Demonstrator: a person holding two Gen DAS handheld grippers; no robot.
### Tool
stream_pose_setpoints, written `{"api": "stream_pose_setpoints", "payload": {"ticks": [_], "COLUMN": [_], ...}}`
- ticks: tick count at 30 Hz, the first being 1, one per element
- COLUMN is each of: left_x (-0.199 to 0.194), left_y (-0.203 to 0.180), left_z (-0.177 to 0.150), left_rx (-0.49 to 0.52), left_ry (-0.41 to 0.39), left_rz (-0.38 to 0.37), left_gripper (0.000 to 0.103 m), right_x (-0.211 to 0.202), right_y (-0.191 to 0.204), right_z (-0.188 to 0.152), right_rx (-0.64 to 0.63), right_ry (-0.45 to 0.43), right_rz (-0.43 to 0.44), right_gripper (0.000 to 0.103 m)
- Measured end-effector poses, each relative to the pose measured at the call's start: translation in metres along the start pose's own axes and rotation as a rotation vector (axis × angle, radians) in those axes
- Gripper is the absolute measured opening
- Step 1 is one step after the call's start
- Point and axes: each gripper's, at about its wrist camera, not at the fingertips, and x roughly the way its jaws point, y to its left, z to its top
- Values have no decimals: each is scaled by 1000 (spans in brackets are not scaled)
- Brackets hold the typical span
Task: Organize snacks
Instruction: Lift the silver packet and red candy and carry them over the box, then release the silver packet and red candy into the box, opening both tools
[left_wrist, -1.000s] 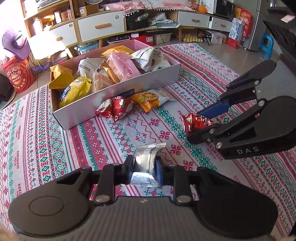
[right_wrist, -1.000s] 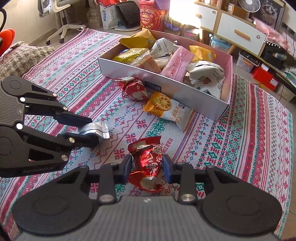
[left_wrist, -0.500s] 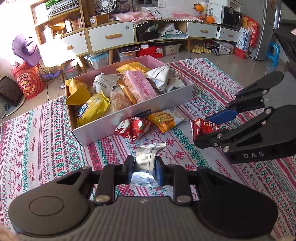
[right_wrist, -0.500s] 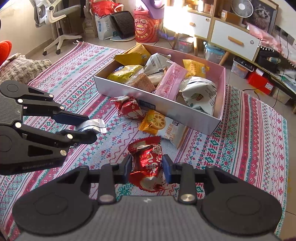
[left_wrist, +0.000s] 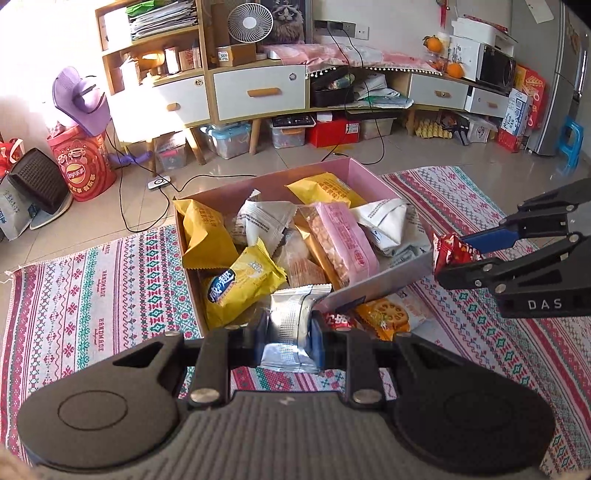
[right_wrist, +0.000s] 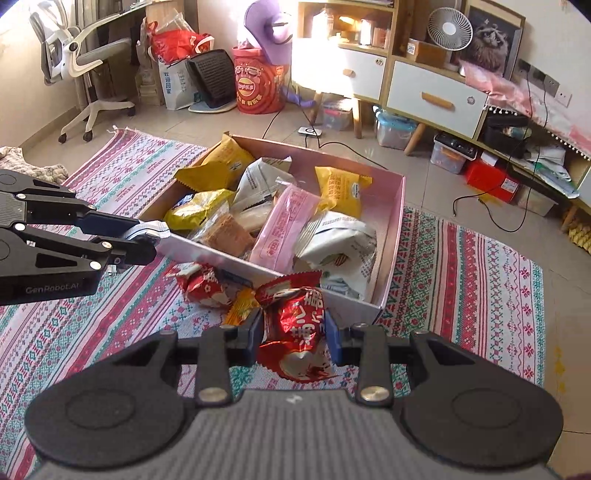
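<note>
While the left gripper (left_wrist: 290, 334) has its fingers clamped on a silver packet (left_wrist: 291, 325), the right gripper (right_wrist: 295, 332) pinches a red snack packet (right_wrist: 295, 332). Both are held above the patterned rug (left_wrist: 110, 280), near the front wall of the pink box (right_wrist: 393, 236) full of snacks. 2 more packets, a red (right_wrist: 201, 282) and an orange one (left_wrist: 384, 315), seem to lie on the rug against that wall.

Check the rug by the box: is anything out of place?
Yes. Two packets lie on the rug outside the box, against its near wall: a red packet and an orange biscuit packet. The rest sit in the box, loosely piled. Each gripper holds one more packet, clear of the rug.
</note>
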Motion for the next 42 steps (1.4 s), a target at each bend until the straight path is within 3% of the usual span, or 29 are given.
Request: {"api": "stream_pose_setpoints", "payload": {"ticks": [7, 15, 31, 33, 35, 37, 42], "left_x": [17, 45, 73, 71, 73, 72, 67], "left_y": [2, 1, 5, 4, 3, 2, 1], "left_z": [29, 48, 54, 53, 53, 52, 51], "left_rx": [23, 4, -12, -2, 8, 13, 19], "left_ry": [-27, -21, 9, 1, 5, 5, 2], "left_rz": [36, 38, 52, 53, 61, 68, 71], "left_gripper": [30, 30, 31, 33, 49, 60, 65], "right_x": [16, 47, 73, 73, 70, 66, 58], "right_y": [-20, -41, -52, -53, -54, -55, -55], "right_z": [32, 53, 59, 60, 62, 63, 64], "right_rx": [54, 125, 211, 219, 225, 230, 228], "right_ry": [-42, -33, 1, -5, -14, -24, -34], "right_rz": [-42, -87, -120, -115, -112, -109, -114], "right_gripper": [32, 32, 33, 34, 45, 46, 46]}}
